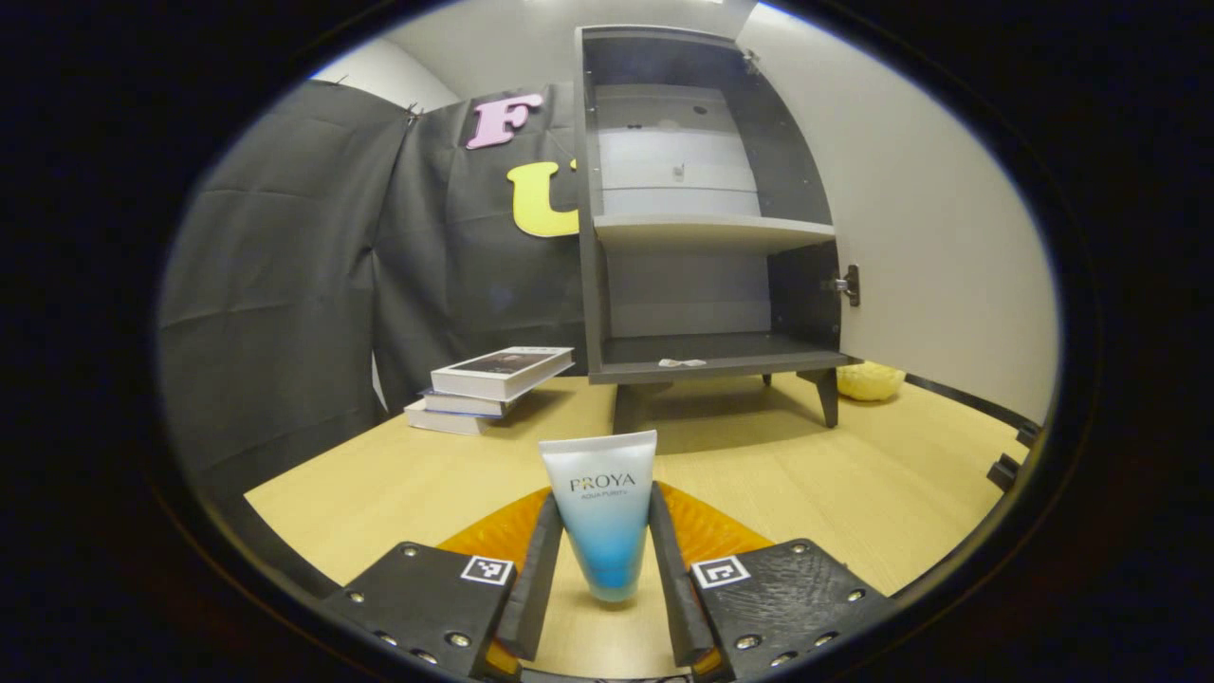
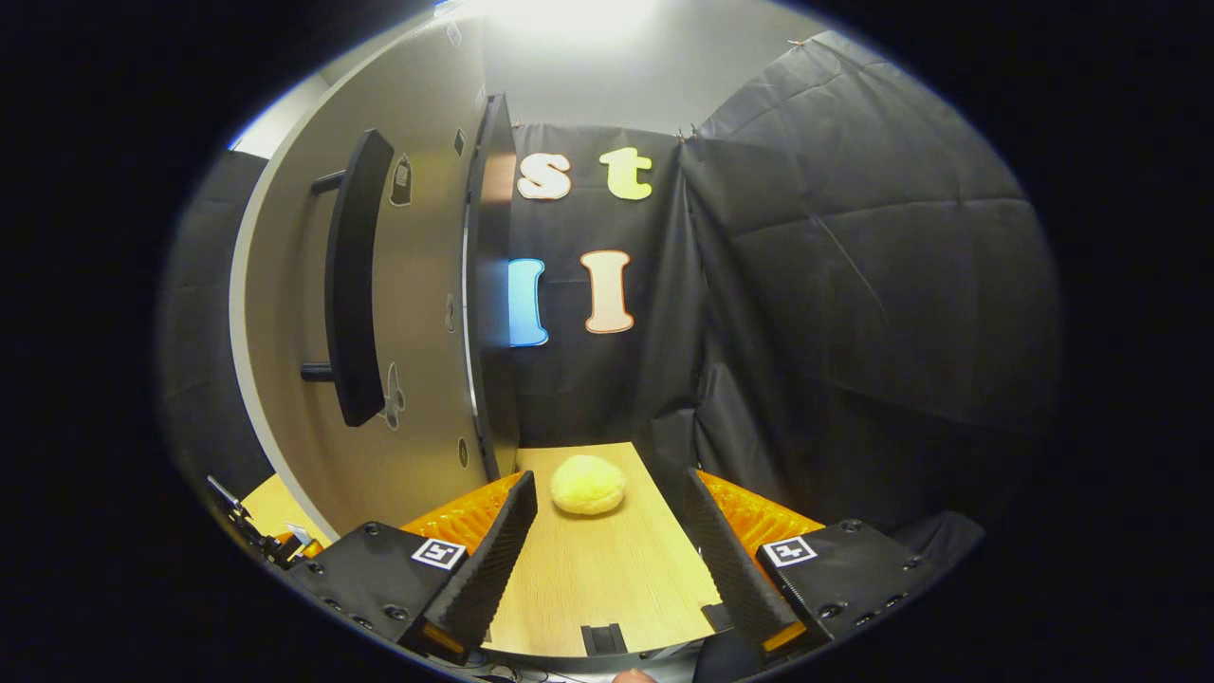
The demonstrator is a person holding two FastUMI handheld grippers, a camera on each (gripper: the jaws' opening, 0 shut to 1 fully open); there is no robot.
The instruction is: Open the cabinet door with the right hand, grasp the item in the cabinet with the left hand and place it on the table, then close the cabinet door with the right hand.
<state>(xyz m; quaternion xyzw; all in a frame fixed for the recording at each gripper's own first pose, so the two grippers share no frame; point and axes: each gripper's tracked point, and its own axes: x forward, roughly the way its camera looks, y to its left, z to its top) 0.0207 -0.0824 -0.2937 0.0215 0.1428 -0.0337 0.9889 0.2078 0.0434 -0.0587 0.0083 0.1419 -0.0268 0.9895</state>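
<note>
Between my left jaws, white-to-blue plastic tube (image 1: 603, 517) upright on wooden surface (image 1: 854, 474), release pending; right jaws wide, near grey cabinet door (image 2: 417, 313) for closing.

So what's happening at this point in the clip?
The left tool has the tube standing cap-down on the table between its fingers, which sit beside it with slim gaps. The cabinet stands open. The right tool is open near the door, whose handle is ungrasped.
</note>
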